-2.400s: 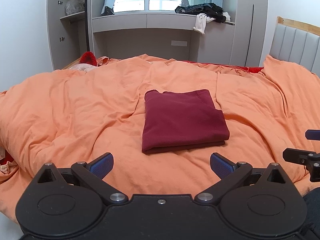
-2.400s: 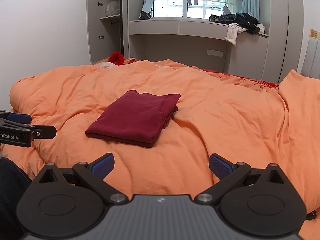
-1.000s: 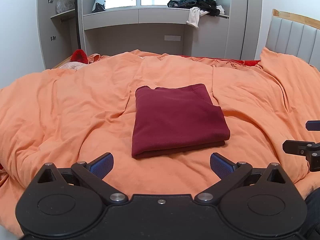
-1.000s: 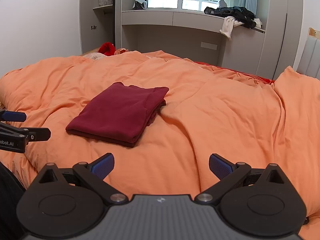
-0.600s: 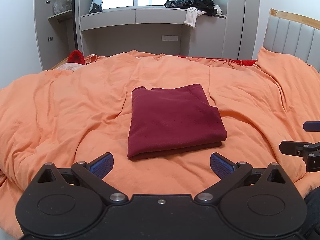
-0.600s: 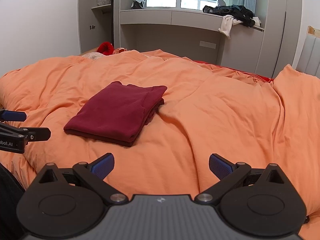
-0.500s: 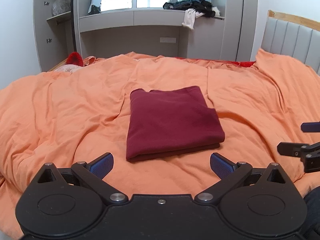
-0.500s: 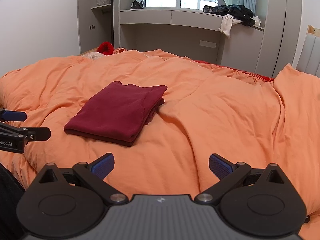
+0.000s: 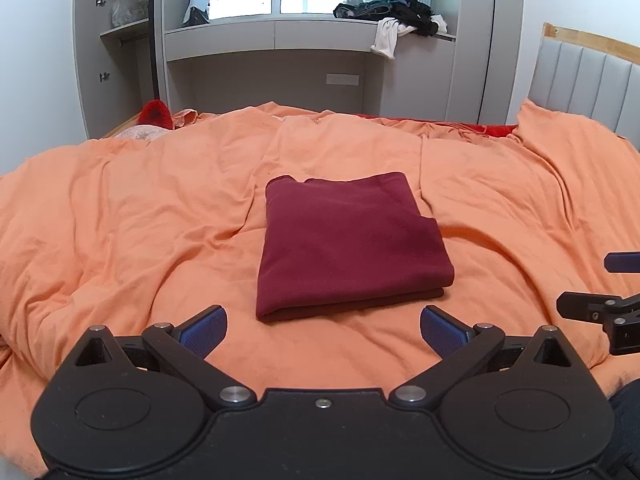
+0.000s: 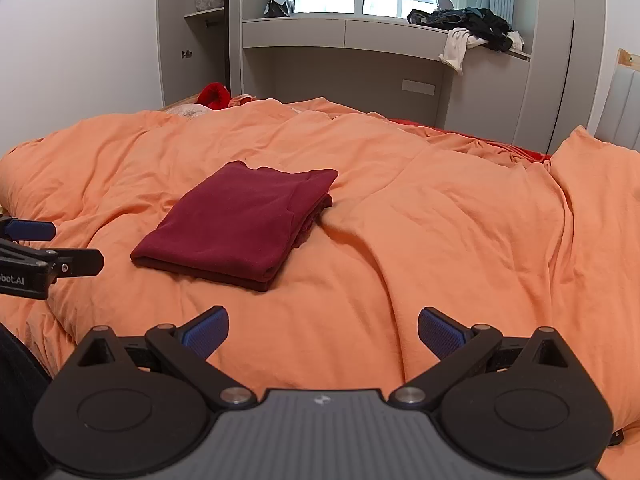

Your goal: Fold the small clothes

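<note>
Lying as a neat rectangle near the middle of the orange duvet (image 9: 132, 216), the maroon garment (image 9: 352, 240) looks folded already; its thick folded edge faces the grippers at 6 o'clock and its looser layered edges run along the 3 o'clock side, where a small step shows in the outline. The left gripper (image 9: 323, 326) hangs released just short of that near edge, blue pads (image 9: 202, 330) spread wide and holding nothing; the right gripper (image 10: 323, 326) is likewise released and empty, with the garment off at its 10 o'clock and bare duvet ahead of it.

By my judgement the folding is done or nearly so, and the step in hand is either a last tidy or backing off to fetch another piece; neither gripper touches the cloth. If a tidy is wanted, I would go for the stepped layers at 3 o'clock; pinch only the protruding layer, low and flat, and draw it into line without lifting the stack; a grasp through all layers would likely drag the whole bundle across the soft duvet and rumple it. If the piece is finished, keep the pads clear of the near edge while moving away; a snagged corner could flip the top layer open. More clothes lie heaped on the window ledge (image 10: 392, 28) at 12 o'clock, well apart from the bed.
</note>
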Tool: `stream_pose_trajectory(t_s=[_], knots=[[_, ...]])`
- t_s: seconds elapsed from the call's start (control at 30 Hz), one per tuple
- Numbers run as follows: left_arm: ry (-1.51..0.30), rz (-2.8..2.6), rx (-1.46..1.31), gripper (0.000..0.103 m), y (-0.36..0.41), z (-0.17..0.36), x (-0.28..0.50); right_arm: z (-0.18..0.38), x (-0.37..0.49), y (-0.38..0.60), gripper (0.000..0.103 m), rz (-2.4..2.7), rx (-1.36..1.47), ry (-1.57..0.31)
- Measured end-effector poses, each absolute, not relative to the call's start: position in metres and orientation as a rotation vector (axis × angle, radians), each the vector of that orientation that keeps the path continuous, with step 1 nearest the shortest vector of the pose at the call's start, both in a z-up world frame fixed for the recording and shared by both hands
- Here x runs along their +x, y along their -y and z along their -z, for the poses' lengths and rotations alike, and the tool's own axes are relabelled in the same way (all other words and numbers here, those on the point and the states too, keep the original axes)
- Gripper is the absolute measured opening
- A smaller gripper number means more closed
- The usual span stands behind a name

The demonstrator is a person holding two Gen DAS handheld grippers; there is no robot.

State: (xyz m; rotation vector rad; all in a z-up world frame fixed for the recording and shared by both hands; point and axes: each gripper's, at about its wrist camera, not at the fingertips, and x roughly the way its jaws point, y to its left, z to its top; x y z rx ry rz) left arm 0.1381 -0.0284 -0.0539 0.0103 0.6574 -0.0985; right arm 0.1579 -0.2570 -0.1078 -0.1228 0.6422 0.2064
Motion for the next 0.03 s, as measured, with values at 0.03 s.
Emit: stream_pose_trajectory(t_s=[0.03], knots=[[-0.662,0.100,0.005,0.103,0.0278,0.0543,0.1385,0.1078,0.1578,0.2568,0.103,-0.206,-0.122,-0.642]])
